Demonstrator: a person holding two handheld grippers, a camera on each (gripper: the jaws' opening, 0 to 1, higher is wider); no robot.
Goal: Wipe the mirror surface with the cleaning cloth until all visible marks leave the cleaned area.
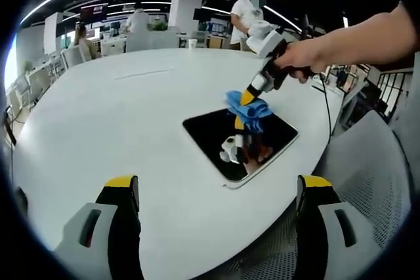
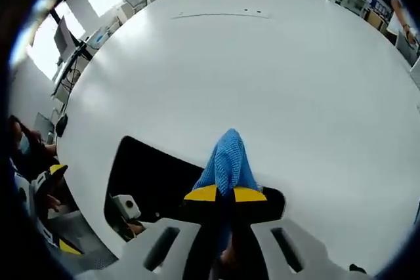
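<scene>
Now blue cloth [image 2: 228,162] pinched in closed right jaws, touching mirror [image 1: 216,132]; left jaws wide apart, empty.

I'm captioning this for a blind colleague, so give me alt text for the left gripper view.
A hand holds the right tool, shut on a blue cloth, pressing it onto a dark mirror lying flat on a white table. The left tool is open in the foreground.

No text, label, brand or number can be read anywhere. A dark screen [image 1: 94,11] far behind the counter [image 1: 98,116] in the left gripper view carries a reddish strip, too small and blurred to make out.
</scene>
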